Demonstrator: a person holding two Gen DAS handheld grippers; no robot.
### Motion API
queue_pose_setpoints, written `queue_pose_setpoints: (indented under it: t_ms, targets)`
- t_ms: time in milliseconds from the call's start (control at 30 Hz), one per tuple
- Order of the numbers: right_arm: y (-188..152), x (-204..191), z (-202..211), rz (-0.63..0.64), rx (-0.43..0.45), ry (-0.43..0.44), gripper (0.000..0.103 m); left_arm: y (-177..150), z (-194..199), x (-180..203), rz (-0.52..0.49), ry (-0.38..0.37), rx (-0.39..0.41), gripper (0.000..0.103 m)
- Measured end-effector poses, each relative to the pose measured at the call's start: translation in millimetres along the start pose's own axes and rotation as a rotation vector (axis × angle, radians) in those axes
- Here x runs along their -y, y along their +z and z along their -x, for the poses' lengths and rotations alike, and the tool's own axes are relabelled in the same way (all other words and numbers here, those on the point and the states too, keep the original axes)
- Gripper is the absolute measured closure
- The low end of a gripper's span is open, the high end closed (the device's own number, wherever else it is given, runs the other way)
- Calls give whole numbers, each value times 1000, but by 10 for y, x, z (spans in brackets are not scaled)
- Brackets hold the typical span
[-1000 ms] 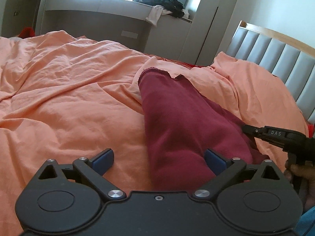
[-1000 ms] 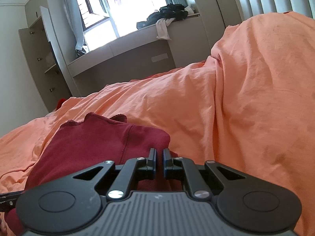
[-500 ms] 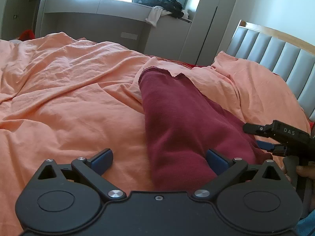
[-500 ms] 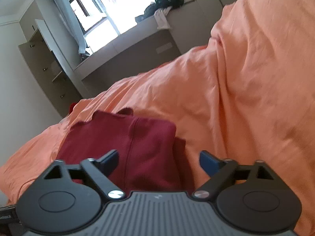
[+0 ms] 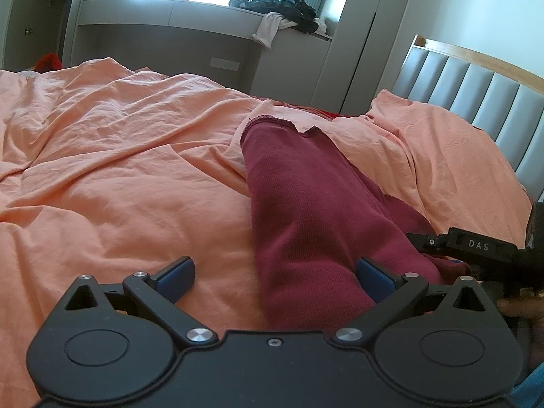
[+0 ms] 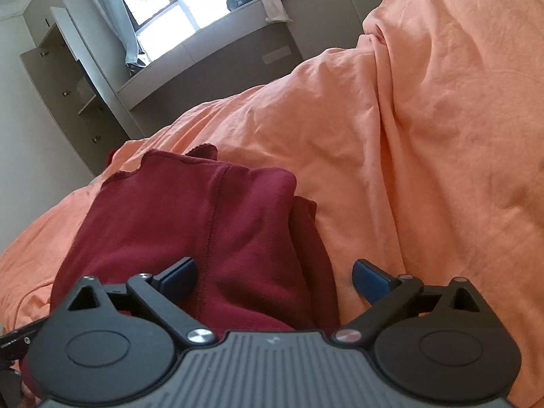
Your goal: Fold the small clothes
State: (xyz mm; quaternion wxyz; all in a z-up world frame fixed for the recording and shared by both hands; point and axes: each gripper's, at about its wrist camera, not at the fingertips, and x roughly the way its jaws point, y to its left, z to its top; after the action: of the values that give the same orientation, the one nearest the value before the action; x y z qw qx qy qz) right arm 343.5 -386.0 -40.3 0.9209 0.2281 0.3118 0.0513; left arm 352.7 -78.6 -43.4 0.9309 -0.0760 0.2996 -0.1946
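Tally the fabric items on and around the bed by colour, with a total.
Dark red: 1, the folded garment on the bed
Orange: 1, the duvet under it
Bright red: 1, a bit of cloth past the bed's far edge
Black: 1, the heap of clothes on the window ledge
White: 1, the cloth hanging off that ledge
Total: 5
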Motion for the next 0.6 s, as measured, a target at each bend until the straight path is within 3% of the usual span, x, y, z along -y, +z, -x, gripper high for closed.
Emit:
queue_pose_setpoints:
  t_ms: [167, 333, 467, 600]
  targets:
    - [0, -21, -29, 10, -2, -13, 1, 18, 25, -46, 21, -18, 14, 1]
    - [-5, -44, -31, 23, 4, -27, 0, 34, 181, -92, 91, -91, 74, 1]
    - [1, -41, -23, 16, -1, -26, 0, -46, 296, 129, -33, -137, 112, 1]
    - [19, -8, 37, -6, -9, -23, 0, -169, 207, 368, -208, -44, 73, 0]
